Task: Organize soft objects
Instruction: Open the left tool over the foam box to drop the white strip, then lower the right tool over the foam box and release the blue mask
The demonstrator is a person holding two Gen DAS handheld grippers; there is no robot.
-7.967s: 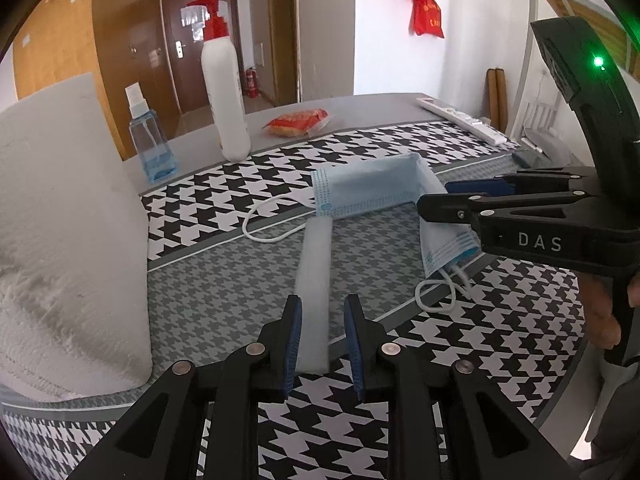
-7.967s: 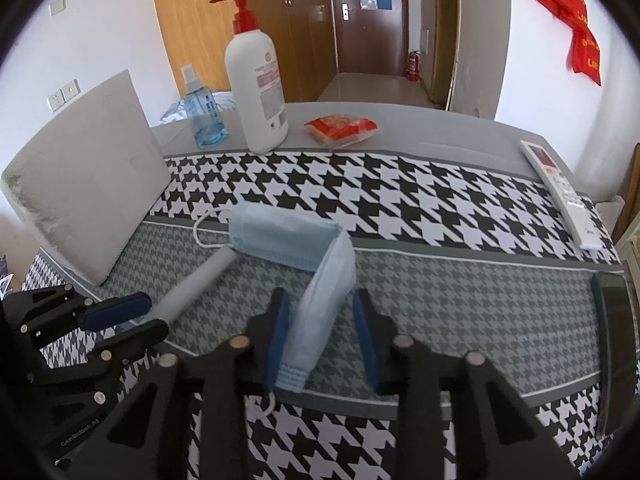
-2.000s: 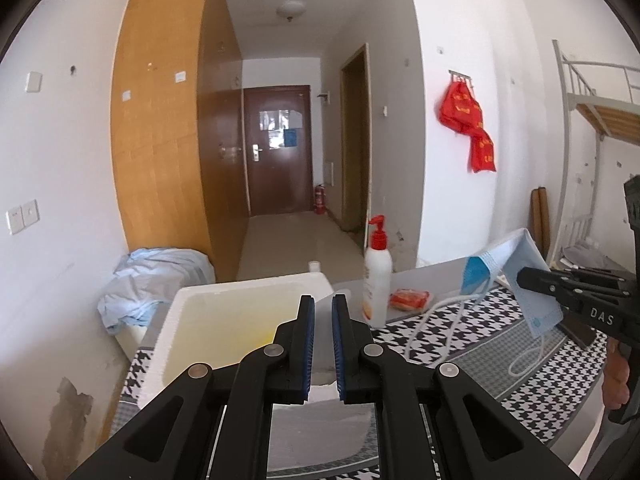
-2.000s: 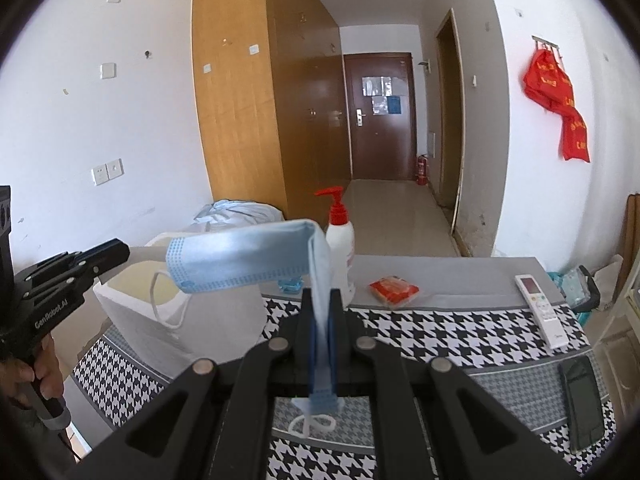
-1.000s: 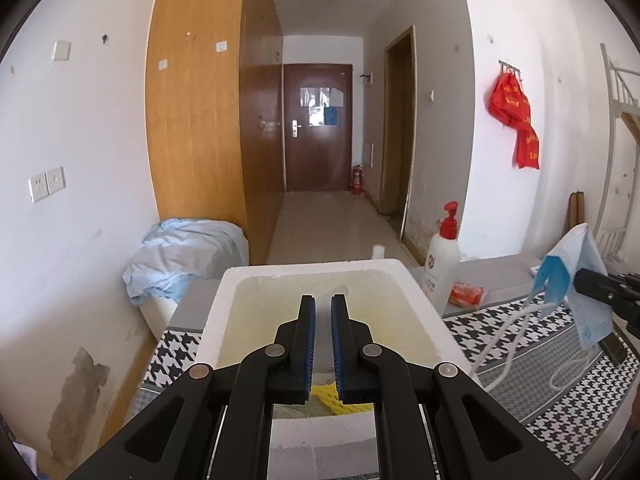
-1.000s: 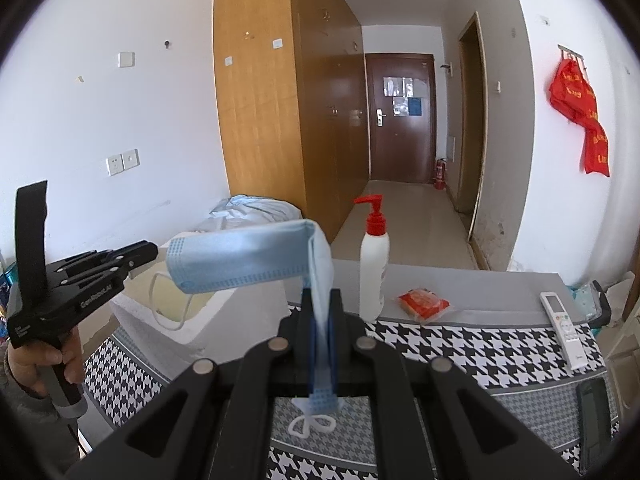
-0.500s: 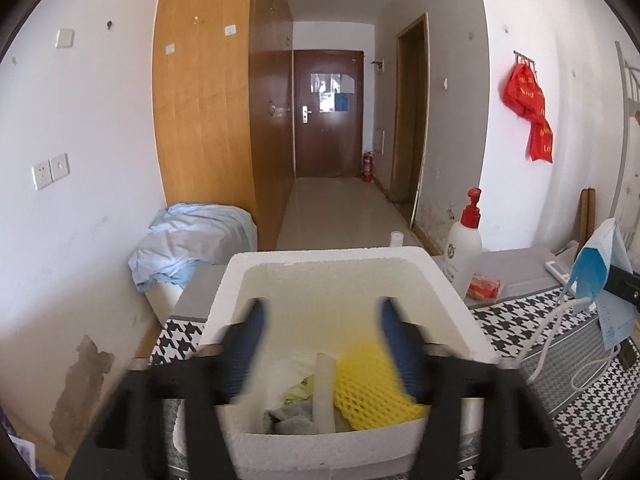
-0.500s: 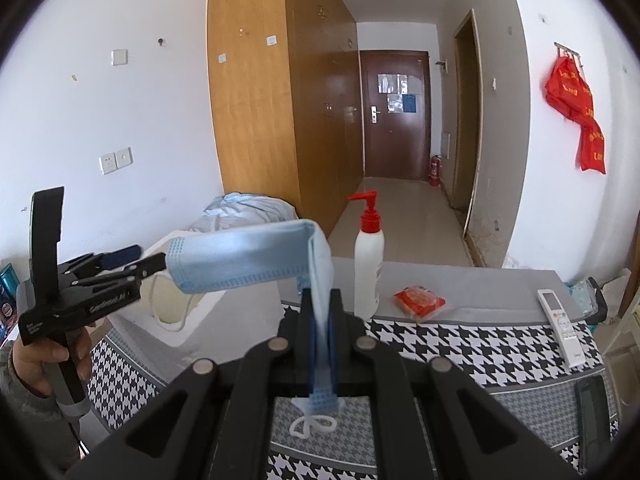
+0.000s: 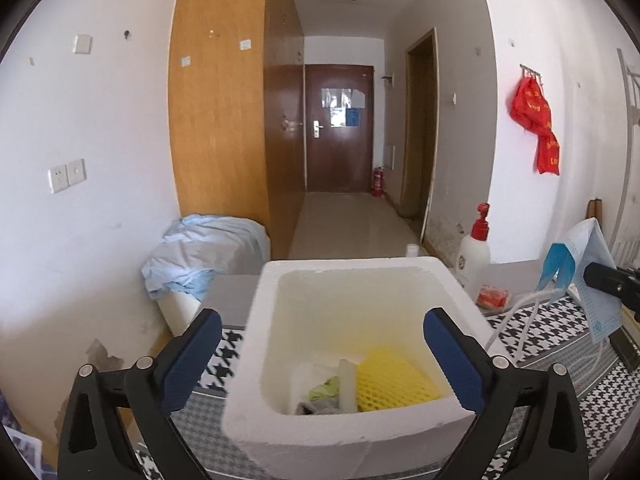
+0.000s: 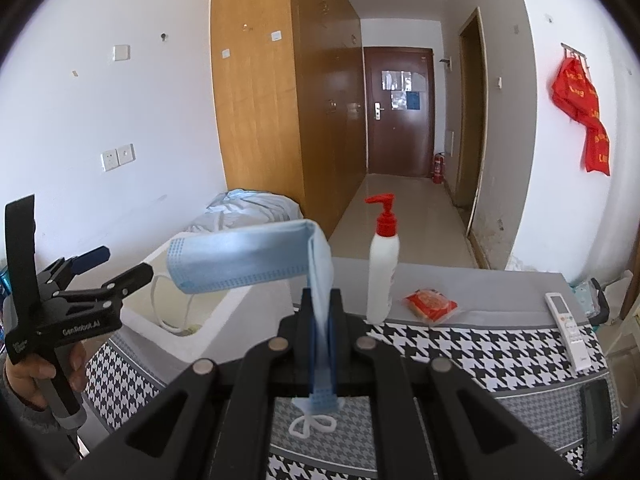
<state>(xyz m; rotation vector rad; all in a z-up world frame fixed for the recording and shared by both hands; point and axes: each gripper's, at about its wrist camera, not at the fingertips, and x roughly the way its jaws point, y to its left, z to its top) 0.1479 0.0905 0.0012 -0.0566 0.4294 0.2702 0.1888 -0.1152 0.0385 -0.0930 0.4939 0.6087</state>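
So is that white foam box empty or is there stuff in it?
Not empty. The foam box has no lid on, and a yellow foam net, a white foam strip and some crumpled bits lie at the bottom.

A pale blue pleated face mask (image 10: 256, 258) hangs in the air above the tabletop, pinched at one end between the closed fingers of the right gripper (image 10: 320, 312), its body folded over and jutting out sideways with white ear loops dangling. The white foam box (image 9: 348, 436) sits open on the houndstooth cloth, and in its bottom lie a yellow foam net (image 9: 390, 380), an upright white foam strip (image 9: 346, 384) beside it, and some greenish and grey soft scraps.
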